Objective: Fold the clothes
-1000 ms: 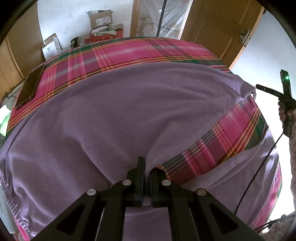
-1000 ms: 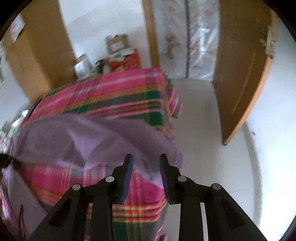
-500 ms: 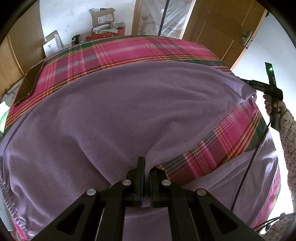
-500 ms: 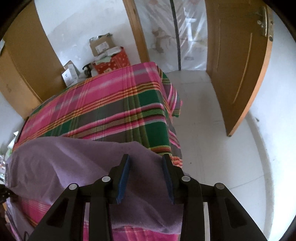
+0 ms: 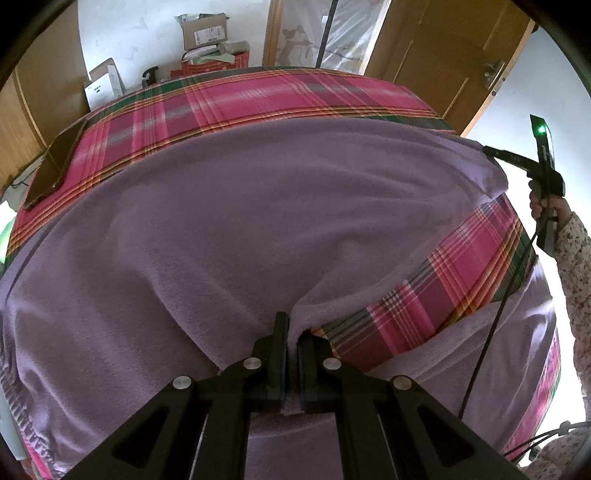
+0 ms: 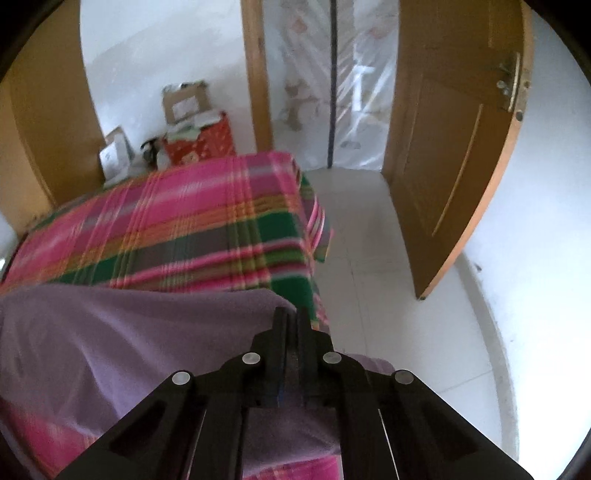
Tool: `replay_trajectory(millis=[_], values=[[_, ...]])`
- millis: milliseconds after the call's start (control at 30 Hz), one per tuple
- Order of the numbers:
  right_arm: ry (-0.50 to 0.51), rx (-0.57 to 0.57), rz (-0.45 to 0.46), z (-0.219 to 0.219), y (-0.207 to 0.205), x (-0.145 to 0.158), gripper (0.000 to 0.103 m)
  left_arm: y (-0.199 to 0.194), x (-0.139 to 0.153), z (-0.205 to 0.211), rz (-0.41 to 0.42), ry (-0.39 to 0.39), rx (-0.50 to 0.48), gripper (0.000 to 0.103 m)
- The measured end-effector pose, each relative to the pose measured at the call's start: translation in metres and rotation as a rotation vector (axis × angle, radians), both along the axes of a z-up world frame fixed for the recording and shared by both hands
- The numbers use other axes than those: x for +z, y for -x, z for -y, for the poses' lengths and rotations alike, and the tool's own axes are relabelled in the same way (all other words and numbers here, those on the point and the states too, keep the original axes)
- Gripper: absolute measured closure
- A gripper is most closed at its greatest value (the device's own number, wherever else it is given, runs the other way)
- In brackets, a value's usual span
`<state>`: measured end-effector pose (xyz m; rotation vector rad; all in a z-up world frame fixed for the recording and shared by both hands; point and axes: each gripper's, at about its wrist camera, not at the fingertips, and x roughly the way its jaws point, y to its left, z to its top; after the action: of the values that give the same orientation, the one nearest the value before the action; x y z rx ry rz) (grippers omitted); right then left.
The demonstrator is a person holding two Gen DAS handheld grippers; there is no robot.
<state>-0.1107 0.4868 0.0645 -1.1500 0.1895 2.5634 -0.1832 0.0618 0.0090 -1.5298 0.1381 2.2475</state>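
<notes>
- Purple fleece garment (image 5: 229, 229) spread wide across the middle of the left wrist frame, long axis running left to right, lying on a pink plaid bed (image 5: 258, 99); a second purple layer at lower right, plaid showing between the two.
- Near edge of the fleece bunched into a ridge at bottom centre, pinched between the fingers (image 5: 281, 343) of the left gripper (image 5: 293, 347): narrow, clamped on cloth.
- Far right corner of the fleece, at the right edge of that frame, caught by the right gripper (image 5: 493, 152), held by a hand (image 5: 541, 201) in a floral sleeve (image 5: 576, 266).
- Right gripper (image 6: 291, 325) in its own view at bottom centre: just closing, now narrow, with purple cloth seen between its fingers (image 6: 279, 332) and fleece spreading to the lower left.
- Both grips apparently set on the same long edge, left hand at the middle-near part, right hand at the outer corner; fold judged to turn on carrying that edge across the garment's short way, toward the top of the left wrist frame.
- Outward: dark phone (image 5: 55, 162) on the plaid at upper left, well apart from the fleece; cardboard boxes (image 5: 203, 31) and a wooden door (image 6: 454, 155) beyond the bed.
</notes>
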Motion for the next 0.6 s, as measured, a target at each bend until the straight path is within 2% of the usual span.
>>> replay_trajectory(millis=[67, 100, 200, 300, 367, 433, 500, 600], values=[[-0.062, -0.023, 0.013, 0.000, 0.006, 0.000, 0.102, 0.000, 0.000, -0.001, 0.000, 0.000, -0.001, 0.099], [-0.061, -0.038, 0.017, -0.005, 0.009, -0.001, 0.102, 0.001, 0.000, -0.001, 0.000, -0.001, -0.001, 0.099], [-0.003, -0.058, 0.015, -0.016, 0.014, -0.005, 0.102, 0.002, 0.000, -0.001, 0.001, -0.004, -0.001, 0.099], [0.104, -0.022, 0.001, -0.019, 0.010, -0.007, 0.101, 0.002, 0.000, 0.000, 0.001, -0.007, -0.001, 0.099], [0.165, -0.007, -0.007, -0.020, 0.007, -0.009, 0.090, 0.002, 0.000, 0.001, 0.002, -0.011, 0.000, 0.099], [0.247, 0.004, -0.030, -0.024, 0.003, -0.010, 0.065, 0.003, -0.001, 0.000, 0.002, -0.014, 0.001, 0.099], [0.285, 0.013, -0.040, -0.025, 0.002, -0.012, 0.058, 0.003, -0.001, -0.001, 0.002, -0.017, 0.002, 0.099], [0.249, 0.012, -0.006, -0.021, 0.008, -0.019, 0.056, 0.001, -0.001, -0.001, 0.001, -0.018, 0.004, 0.099]])
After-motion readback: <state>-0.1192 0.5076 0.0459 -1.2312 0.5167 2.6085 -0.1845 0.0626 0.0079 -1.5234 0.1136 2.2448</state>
